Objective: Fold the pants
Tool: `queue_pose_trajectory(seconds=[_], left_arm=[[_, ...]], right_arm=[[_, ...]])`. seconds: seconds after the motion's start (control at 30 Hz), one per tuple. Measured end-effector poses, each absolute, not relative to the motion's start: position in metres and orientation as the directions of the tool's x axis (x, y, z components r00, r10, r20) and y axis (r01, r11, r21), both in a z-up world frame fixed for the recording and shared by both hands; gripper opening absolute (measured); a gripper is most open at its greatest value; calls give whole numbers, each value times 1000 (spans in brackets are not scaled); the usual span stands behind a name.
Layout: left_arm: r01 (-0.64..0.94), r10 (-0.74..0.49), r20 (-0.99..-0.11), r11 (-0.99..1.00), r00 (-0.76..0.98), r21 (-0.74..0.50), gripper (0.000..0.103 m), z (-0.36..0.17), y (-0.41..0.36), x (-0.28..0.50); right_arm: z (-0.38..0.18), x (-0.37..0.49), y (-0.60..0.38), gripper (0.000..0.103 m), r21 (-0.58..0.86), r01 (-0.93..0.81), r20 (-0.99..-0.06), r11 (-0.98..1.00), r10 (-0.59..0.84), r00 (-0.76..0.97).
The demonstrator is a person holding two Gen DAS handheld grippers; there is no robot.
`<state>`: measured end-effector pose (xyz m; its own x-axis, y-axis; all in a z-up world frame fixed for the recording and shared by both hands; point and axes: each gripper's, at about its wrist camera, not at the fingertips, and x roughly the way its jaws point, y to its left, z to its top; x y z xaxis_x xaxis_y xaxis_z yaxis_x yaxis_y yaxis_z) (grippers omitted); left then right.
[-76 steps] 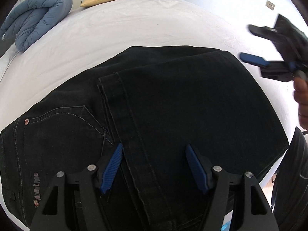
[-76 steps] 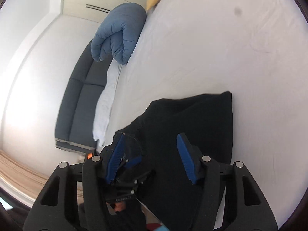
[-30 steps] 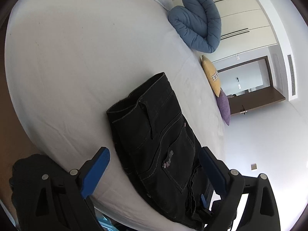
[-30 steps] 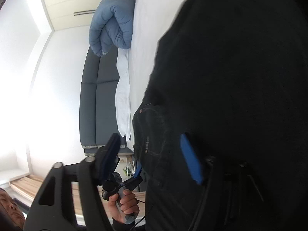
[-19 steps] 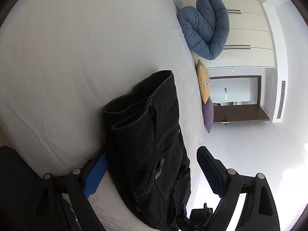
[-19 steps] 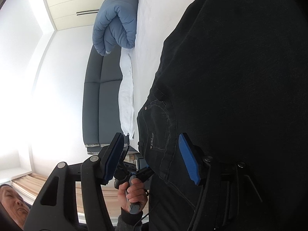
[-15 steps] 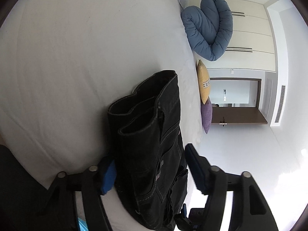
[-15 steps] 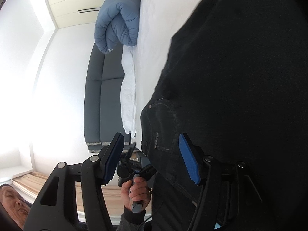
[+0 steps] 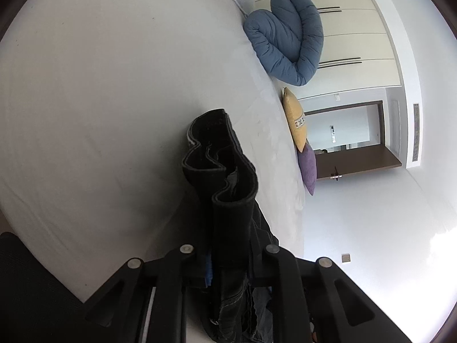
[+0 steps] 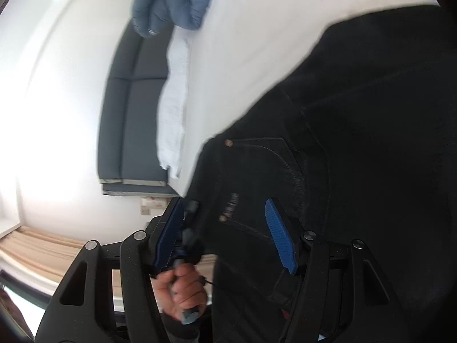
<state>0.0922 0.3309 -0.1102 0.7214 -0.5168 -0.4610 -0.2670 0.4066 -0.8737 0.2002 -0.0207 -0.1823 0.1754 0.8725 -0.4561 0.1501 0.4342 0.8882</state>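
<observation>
The black folded pants (image 9: pixel 222 171) lie on the white bed (image 9: pixel 100 100) near its edge. In the left wrist view my left gripper (image 9: pixel 228 260) is shut on the near edge of the folded stack, which stands up in layers ahead of it. In the right wrist view the pants (image 10: pixel 357 143) fill the right side, with a back pocket and brand label showing. My right gripper (image 10: pixel 225 231) is open, with the waist part of the pants between its blue pads (image 10: pixel 278 234). A hand holding the left gripper's handle (image 10: pixel 182 294) shows below.
A rolled blue duvet (image 9: pixel 288 40) lies at the head of the bed, with a yellow pillow (image 9: pixel 295 120) and a purple pillow (image 9: pixel 308 168) beside it. A dark sofa (image 10: pixel 128 108) stands beyond the bed. White wardrobes (image 9: pixel 357 34) and a doorway are behind.
My left gripper has closed from wide open onto the edge of the folded pants. My right gripper has stayed open over the pants and shifted a little.
</observation>
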Motion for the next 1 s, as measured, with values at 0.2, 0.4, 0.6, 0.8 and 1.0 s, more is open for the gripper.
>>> queue_pose_trajectory(seconds=[0.2, 0.4, 0.6, 0.8, 1.0], left_arm=[[-203, -495, -477, 509, 726, -836, 17, -80, 312, 97], [-111, -491, -481, 606, 726, -787, 17, -46, 284, 105], [-4, -480, -506, 722, 717, -691, 17, -9, 241, 109], [171, -483, -555, 837, 677, -520, 17, 22, 162, 107], [349, -473, -635, 881, 611, -320, 17, 16, 61, 91]], right_arm=[[-208, 202, -21, 45, 838, 252, -529, 483, 833, 163], [-202, 193, -19, 45, 845, 184, -534, 503, 818, 216], [-193, 187, -29, 51, 867, 194, -497, 460, 828, 258], [-138, 187, -70, 77, 892, 140, -452, 431, 832, 321], [-84, 189, -107, 77, 905, 33, -413, 424, 859, 304]])
